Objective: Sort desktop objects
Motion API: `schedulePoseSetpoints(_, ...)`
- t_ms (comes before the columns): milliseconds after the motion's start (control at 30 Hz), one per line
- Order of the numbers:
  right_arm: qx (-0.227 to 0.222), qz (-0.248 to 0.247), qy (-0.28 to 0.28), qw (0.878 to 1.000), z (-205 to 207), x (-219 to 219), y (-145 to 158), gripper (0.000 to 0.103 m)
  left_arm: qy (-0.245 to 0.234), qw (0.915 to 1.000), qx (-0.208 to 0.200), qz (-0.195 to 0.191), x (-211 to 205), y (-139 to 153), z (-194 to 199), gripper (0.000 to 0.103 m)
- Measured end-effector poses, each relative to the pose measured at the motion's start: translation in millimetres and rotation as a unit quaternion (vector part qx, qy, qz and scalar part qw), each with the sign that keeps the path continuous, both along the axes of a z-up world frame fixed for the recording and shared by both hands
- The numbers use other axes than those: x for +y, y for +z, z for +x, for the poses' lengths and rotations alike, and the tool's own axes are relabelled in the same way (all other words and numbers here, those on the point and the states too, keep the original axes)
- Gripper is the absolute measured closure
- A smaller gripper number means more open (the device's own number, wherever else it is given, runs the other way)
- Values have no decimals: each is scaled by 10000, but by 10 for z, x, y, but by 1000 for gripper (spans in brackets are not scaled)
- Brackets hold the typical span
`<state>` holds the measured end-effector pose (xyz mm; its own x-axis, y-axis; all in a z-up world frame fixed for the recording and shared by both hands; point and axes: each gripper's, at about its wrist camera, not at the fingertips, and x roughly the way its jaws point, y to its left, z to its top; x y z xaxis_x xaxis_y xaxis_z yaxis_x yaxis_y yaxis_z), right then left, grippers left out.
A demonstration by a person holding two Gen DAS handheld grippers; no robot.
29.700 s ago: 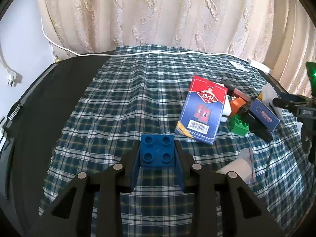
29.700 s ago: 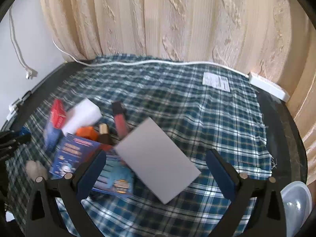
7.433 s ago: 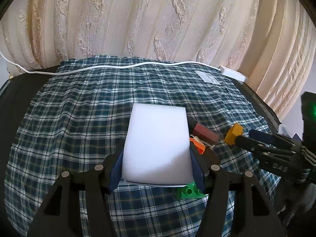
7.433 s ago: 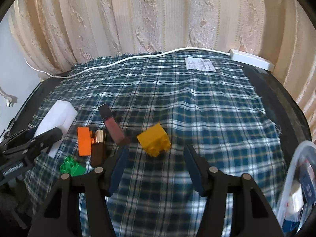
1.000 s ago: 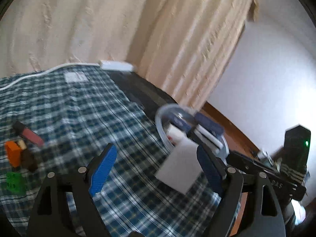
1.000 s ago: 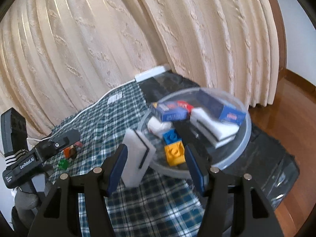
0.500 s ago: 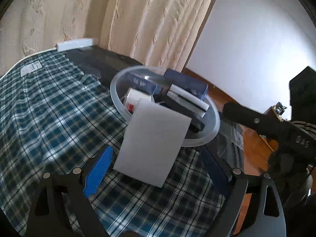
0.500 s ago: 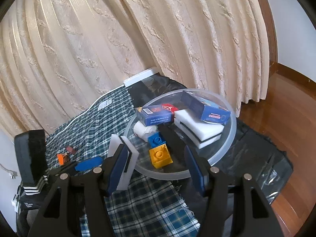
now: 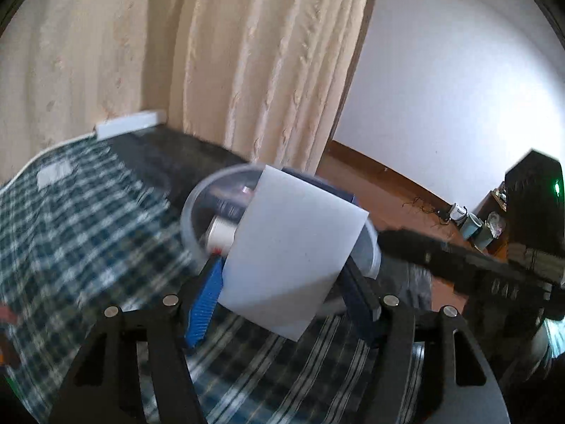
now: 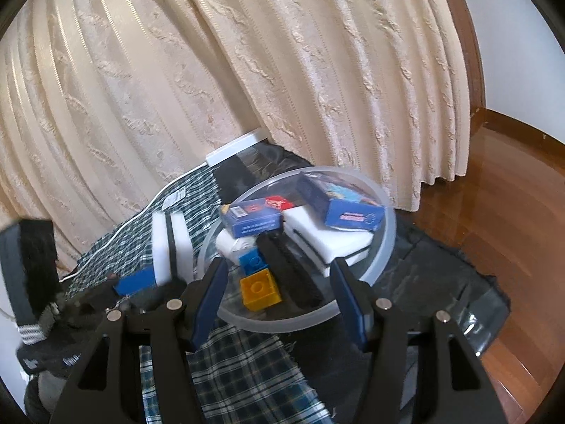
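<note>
My left gripper (image 9: 282, 286) clamps white sponge block (image 9: 293, 247) between blue pads, block tilted, hanging at near rim of clear plastic bowl (image 10: 388, 233). My right gripper (image 10: 279, 296) wide apart, holding nothing, facing bowl. Inside bowl: yellow brick (image 10: 261, 289), blue brick (image 10: 252, 261), two blue card boxes, white sponge (image 10: 328, 236) (left view blurred). Plaid cloth (image 10: 247, 371) underneath.

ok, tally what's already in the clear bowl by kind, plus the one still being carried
Toy bricks: 2, blue brick, yellow brick
Card boxes: 2, card box, second card box
White sponges in the bowl: 1
Black bars: 1
White rolls: 1
Sponge in left gripper: 1
Total: 8
</note>
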<state>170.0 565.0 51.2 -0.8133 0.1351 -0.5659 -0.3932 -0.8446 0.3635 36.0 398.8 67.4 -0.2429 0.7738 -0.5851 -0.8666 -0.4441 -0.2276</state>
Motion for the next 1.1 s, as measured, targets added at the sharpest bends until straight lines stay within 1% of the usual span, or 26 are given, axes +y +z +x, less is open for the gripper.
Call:
schedulePoseSetpoints(100,8,3,-148,9999,55,81,9,39,-78,9999,1,67,231,25,-67,35)
schedulePoseSetpoints(233,-36,-18,-361,9993,126,207,2,39,-128,9997,-221,22,475,-97,-189,35)
schedulePoseSetpoints(367,-69,-17,-434,9990,147,267,-7,39,-22,9997,-253,-61,563,-208,-233,33)
schedulePoseSetpoints(433,-70,-10,-429,9991,135,266,-7,39,-32,9995,-304,-57,541,-212,-216,28)
schedulePoseSetpoints(467,-66,-7,-423,9991,130,264,-8,39,-64,9994,-342,-35,521,-214,-211,22)
schedulePoseSetpoints(500,-53,-1,-410,9991,123,257,-3,39,-66,9993,-375,2,501,-198,-208,18)
schedulePoseSetpoints(667,18,45,-343,9994,92,198,37,39,63,9986,-477,216,390,-106,-232,18)
schedulePoseSetpoints(867,38,114,-213,9997,41,85,80,39,401,9973,-433,436,72,26,-276,18)
schedulePoseSetpoints(1000,84,114,0,9999,-40,-50,118,39,689,9964,-282,413,-156,77,-315,18)
schedulePoseSetpoints(1100,109,157,283,9994,-130,-212,142,39,979,9946,-179,299,-379,92,-347,18)
